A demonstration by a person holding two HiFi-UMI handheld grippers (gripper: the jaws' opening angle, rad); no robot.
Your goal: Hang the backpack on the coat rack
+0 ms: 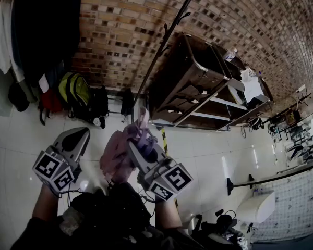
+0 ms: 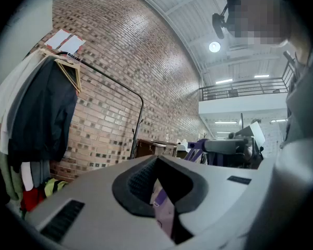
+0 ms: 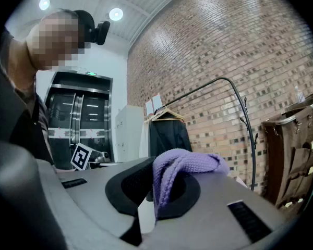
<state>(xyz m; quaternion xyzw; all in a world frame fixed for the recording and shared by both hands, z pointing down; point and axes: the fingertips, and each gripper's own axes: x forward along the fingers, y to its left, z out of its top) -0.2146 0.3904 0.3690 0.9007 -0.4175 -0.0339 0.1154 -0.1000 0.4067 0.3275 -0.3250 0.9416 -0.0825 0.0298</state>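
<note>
Looking down in the head view, the soft pink-and-lilac fabric backpack (image 1: 119, 152) hangs at lower centre between the left gripper (image 1: 77, 138) and the right gripper (image 1: 138, 151). Both forearms are raised side by side and point toward the black metal-tube coat rack (image 1: 164, 40) at upper centre, well apart from it. In the left gripper view, the jaws pinch only a thin fold of pink fabric at bottom centre, and so shallow a bite could slip as the bag lifts. In the right gripper view, the jaws are closed on the purple knitted carry strap (image 3: 183, 164). It is bunched, so it may miss a rack peg unless spread.
</note>
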